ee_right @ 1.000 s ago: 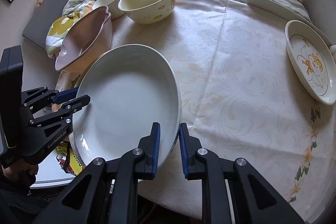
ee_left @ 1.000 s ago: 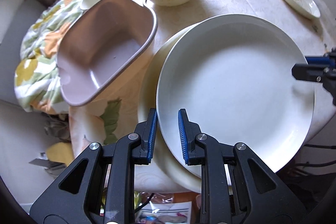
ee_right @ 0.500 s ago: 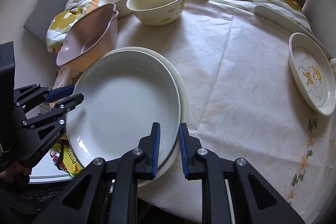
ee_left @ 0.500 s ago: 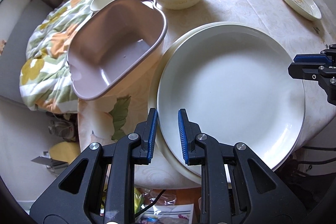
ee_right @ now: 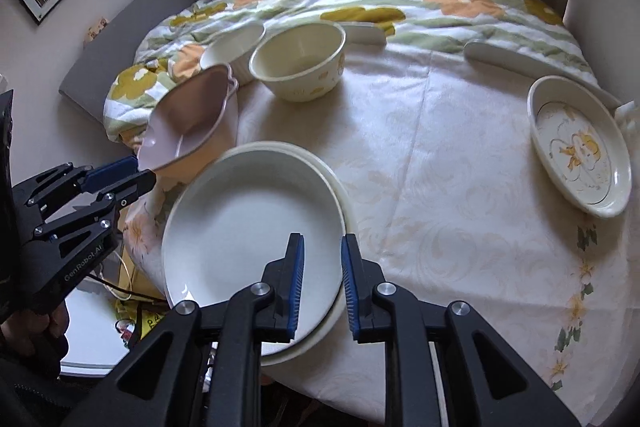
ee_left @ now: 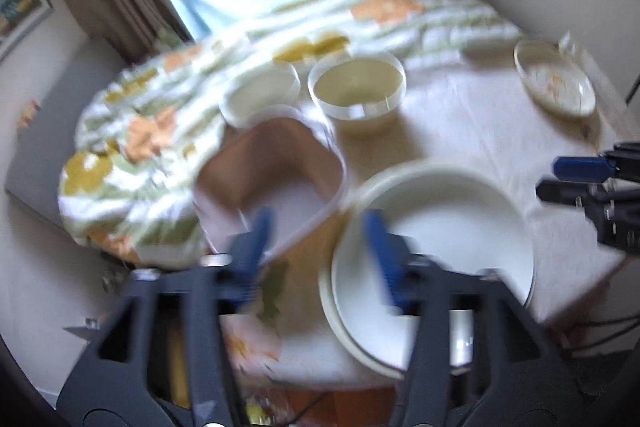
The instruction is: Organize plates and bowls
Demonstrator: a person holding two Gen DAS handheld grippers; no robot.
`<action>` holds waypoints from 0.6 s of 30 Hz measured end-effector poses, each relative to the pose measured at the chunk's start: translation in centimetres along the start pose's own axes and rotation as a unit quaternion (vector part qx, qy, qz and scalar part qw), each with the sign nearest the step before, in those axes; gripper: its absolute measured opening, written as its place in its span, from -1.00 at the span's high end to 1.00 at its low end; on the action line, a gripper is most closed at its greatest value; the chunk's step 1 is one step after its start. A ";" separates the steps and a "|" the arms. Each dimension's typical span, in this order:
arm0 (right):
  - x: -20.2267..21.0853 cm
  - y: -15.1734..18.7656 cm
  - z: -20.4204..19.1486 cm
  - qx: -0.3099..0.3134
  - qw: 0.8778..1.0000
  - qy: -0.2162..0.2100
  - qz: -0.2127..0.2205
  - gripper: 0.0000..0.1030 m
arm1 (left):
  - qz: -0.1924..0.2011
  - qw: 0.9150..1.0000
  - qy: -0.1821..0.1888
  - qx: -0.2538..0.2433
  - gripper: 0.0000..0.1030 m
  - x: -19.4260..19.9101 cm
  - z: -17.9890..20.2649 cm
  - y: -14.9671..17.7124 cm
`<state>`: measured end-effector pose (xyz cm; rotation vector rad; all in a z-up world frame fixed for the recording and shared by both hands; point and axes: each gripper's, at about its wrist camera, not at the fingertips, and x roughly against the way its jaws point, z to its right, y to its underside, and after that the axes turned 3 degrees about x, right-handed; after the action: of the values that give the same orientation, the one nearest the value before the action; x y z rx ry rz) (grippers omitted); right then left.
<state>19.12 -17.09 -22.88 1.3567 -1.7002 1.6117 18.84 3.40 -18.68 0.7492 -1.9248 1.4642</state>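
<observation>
White plate (ee_right: 252,227) sits nested on the cream plate (ee_right: 340,187) at the desk's (ee_right: 440,187) near-left edge, so that stack looks done. Both tongs are opening with nothing between them: left tongs (ee_left: 316,247) spread wide, right tongs (ee_right: 320,283) slightly parted, both angled down over the stack.

The left claw (ee_right: 120,179) carries white lettering, "GenRobot.AI", along its black body (seen from the right wrist); yellow packaging (ee_right: 150,319) below the tabletop edge bears unreadable print.
</observation>
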 end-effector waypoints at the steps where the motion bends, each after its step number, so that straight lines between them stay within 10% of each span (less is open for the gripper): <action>1: 1.3 0.0 0.2 -0.003 1.000 0.006 0.025 -0.26 | 0.037 0.999 -0.013 -0.002 -0.99 1.3 0.0 -0.5; 3: 3.4 0.0 0.6 -0.010 0.998 0.015 0.063 -0.73 | 0.099 0.995 -0.019 -0.019 -0.99 3.7 0.4 -1.4; 11: 10.9 1.3 3.9 -0.066 0.982 0.125 0.127 -0.73 | 0.102 0.985 0.114 -0.082 -0.99 4.9 3.9 -7.0; 18: 16.1 2.8 8.5 -0.135 0.965 0.155 0.163 -0.73 | 0.111 0.956 0.242 -0.123 -0.99 6.4 10.3 -15.0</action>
<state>12.47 -31.04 -12.80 0.6804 -1.9258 1.5846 24.50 -10.61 -6.63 0.0464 -1.7916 1.3430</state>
